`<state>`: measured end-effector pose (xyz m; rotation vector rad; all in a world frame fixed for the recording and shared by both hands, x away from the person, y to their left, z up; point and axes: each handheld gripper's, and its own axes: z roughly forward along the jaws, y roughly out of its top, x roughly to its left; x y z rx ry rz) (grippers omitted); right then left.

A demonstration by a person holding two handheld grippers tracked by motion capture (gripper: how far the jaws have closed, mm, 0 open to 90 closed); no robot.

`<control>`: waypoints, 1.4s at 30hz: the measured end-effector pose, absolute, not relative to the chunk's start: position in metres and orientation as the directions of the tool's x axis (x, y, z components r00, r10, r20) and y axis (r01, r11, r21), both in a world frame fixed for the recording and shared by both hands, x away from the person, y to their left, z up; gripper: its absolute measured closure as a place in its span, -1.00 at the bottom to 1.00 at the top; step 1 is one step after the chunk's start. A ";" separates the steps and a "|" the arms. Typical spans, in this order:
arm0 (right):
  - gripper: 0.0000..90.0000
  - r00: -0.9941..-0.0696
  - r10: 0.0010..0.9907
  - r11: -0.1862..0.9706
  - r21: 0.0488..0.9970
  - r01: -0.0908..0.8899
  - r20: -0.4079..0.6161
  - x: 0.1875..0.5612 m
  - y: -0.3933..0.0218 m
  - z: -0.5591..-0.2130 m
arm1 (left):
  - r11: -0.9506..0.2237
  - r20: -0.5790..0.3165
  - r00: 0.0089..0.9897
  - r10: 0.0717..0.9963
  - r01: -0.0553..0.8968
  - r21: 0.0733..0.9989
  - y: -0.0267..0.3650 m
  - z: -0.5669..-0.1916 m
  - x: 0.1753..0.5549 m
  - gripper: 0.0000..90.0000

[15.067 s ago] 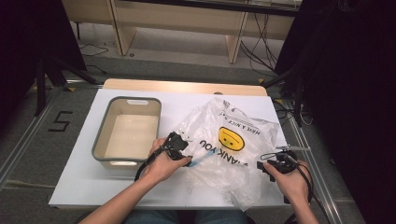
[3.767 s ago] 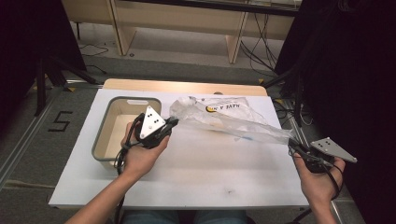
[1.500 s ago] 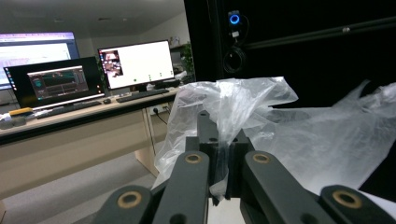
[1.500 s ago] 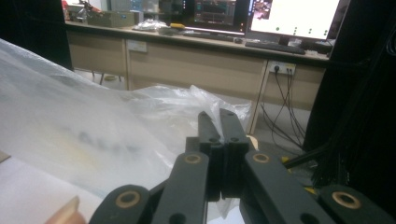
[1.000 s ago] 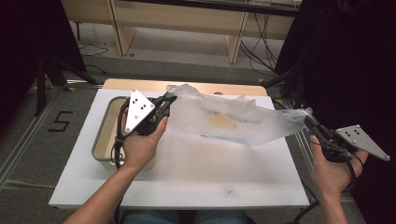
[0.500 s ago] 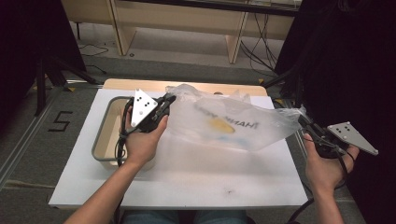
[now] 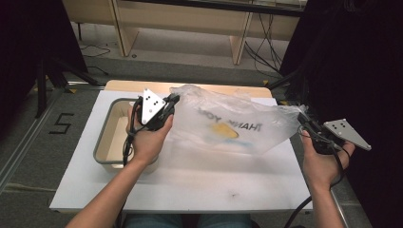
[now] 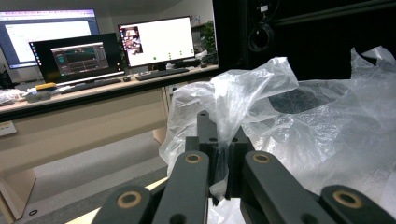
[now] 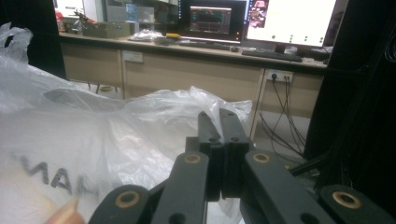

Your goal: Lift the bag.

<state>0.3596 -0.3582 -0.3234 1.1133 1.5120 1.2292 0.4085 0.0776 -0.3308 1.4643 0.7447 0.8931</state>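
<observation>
Stretching a plastic bag (image 7: 233, 126) between two grippers above the table (image 7: 190, 183).
Left gripper (image 7: 167, 105) and right gripper (image 7: 304, 121) each clamp an edge, holding the bag spread mid-frame; the tub (image 7: 107, 137) at centre left sits empty, so laying the bag flat or folding it probably remains.

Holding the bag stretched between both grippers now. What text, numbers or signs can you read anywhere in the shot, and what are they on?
"THANK YOU", seen reversed through the film: plastic bag, beside its yellow emblem.
"5": marked on the floor left of the table.
"NA", partial letters: bag, right gripper view.
Monitor screens: text too small to read.
</observation>
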 end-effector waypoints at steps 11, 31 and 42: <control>1.00 -0.221 0.971 0.124 0.984 0.127 -0.094 0.374 -0.349 -0.332 | -0.109 0.108 0.485 0.868 -0.026 0.994 0.077 -0.334 0.422 0.97; 1.00 -0.221 0.972 0.115 0.978 0.174 -0.075 0.399 -0.336 -0.348 | -0.126 0.091 0.458 0.884 0.046 0.991 0.075 -0.346 0.446 0.97; 1.00 -0.224 0.972 0.117 0.974 0.195 -0.072 0.411 -0.330 -0.356 | -0.141 0.092 0.451 0.888 0.076 0.987 0.075 -0.351 0.455 0.97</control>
